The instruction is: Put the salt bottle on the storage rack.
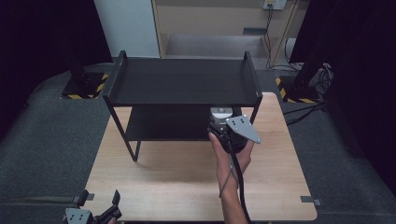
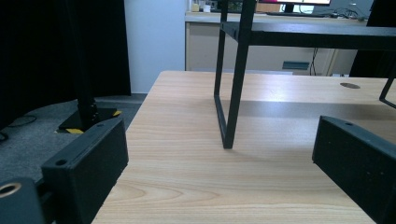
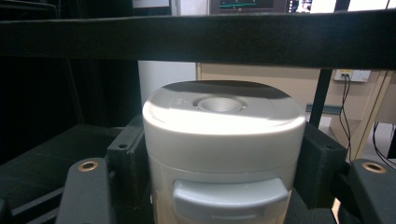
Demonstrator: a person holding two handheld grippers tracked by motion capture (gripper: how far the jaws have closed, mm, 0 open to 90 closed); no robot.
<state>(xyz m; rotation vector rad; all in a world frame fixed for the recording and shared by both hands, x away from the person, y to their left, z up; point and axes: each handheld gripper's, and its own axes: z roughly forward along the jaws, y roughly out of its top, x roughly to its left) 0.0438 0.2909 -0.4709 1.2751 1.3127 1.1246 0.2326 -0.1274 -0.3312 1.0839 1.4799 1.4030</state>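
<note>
**Inspector:** What is noted first, taking the largest item?

**Recorder:** A light wooden worktop [image 1: 187, 186] is seen, standing on grey carpet. A black two-tier shelf rack [image 1: 182, 81] is set on its far half, with its thin legs resting on the wood. The upper tier is bare.

**Inspector:** And the lower tier?

**Recorder:** A white cylindrical container [image 3: 223, 154] with a round lid, a recessed centre and a front latch tab is seen upright at the right front edge of the lower tier [image 1: 163, 123]. It is taken to be at or just above that tier; contact with the tier cannot be confirmed, since its base is hidden.

**Inspector:** The grippers?

**Recorder:** The right gripper [image 1: 231, 133] is held by the right hand [image 1: 231, 156], reaching under the upper tier. In the right gripper view the container is flanked closely on both sides by the black jaws, which are closed against its wall, and it is held between them. The left gripper [image 1: 95, 214] is seen at the near left corner of the worktop, well apart from the rack. In the left gripper view its jaws are spread wide with nothing between them, and bare wood and one rack leg [image 2: 232, 93] are seen beyond.
</note>
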